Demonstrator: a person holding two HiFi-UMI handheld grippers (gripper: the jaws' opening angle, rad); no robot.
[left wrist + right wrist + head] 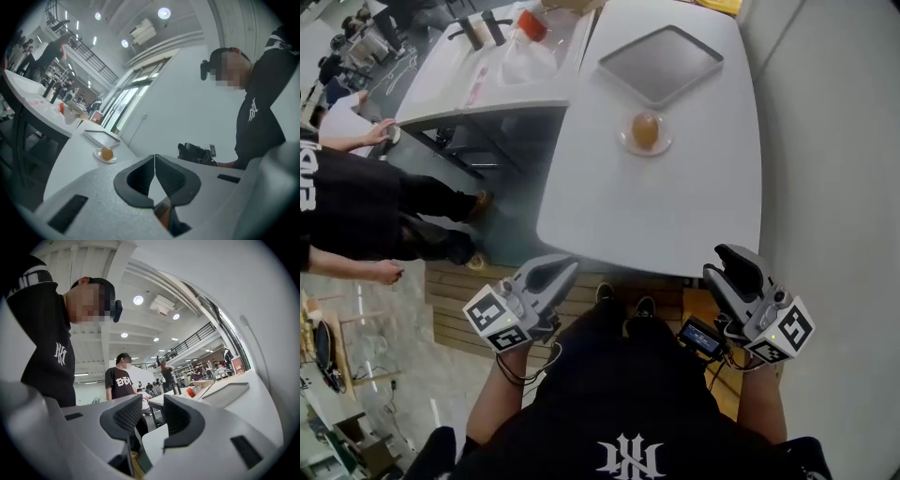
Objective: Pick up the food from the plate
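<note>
A round orange-brown piece of food (645, 129) lies on a small clear plate (664, 143) at the middle of the white table (675, 216). The left gripper view shows the food (107, 153) far off, beyond the jaws. My left gripper (567, 265) hangs below the table's near edge at the left, and its jaws meet, shut with nothing in them (154, 157). At the right, also short of the near edge, my right gripper (727, 253) is open, with a gap and nothing between its jaws (152, 401). Both are far from the plate.
A grey rectangular tray (660, 64) lies just beyond the plate. A second white table (441, 84) at the left carries dark bottles (483, 28) and a red-capped item (532, 25). A person in black (356, 206) stands at the left. A wall (834, 141) runs along the right.
</note>
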